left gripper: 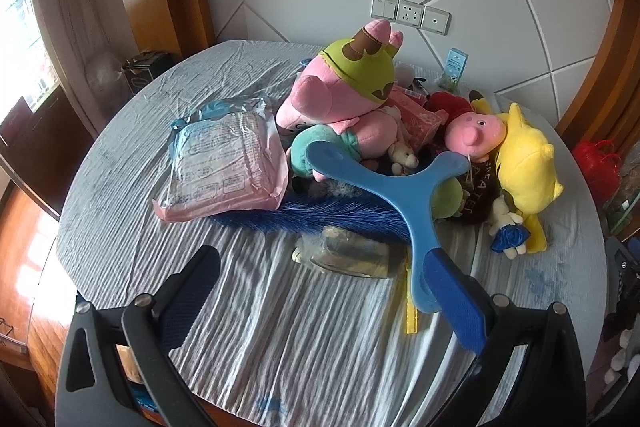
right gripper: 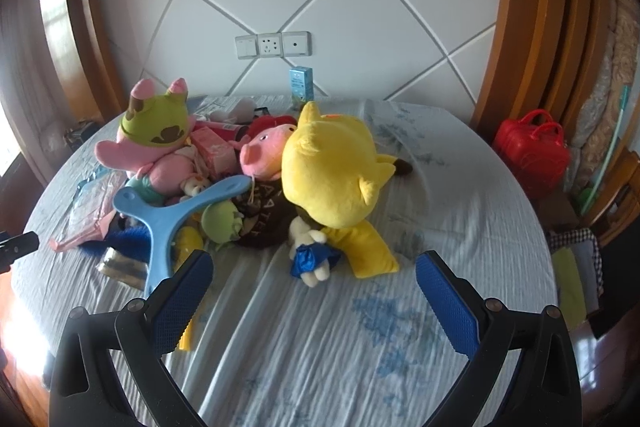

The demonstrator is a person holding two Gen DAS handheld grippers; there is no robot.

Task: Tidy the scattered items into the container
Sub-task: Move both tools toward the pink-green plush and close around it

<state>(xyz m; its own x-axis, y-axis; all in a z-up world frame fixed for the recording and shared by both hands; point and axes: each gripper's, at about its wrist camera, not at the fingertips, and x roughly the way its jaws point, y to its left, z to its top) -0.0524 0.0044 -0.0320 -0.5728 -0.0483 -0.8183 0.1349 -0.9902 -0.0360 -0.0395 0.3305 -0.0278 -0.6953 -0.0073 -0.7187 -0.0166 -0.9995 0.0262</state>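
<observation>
Your left hand-held gripper [left gripper: 320, 291] is spread wide, with one leg of the blue three-armed boomerang [left gripper: 384, 187] lying against its right finger, touched but not pinched. Your right hand-held gripper [right gripper: 314, 301] hangs spread and empty over bare sheet. The toys sit heaped at the far middle of the bed [right gripper: 440, 219]: yellow plush [right gripper: 332, 171], pink pig [right gripper: 264, 151], green-hooded plush [right gripper: 156, 131]. No container shows in either view.

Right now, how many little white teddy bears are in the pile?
2. One white teddy with a blue skirt lies at the front by the yellow plush; another sits under the big pink plush. Others may be buried.
</observation>
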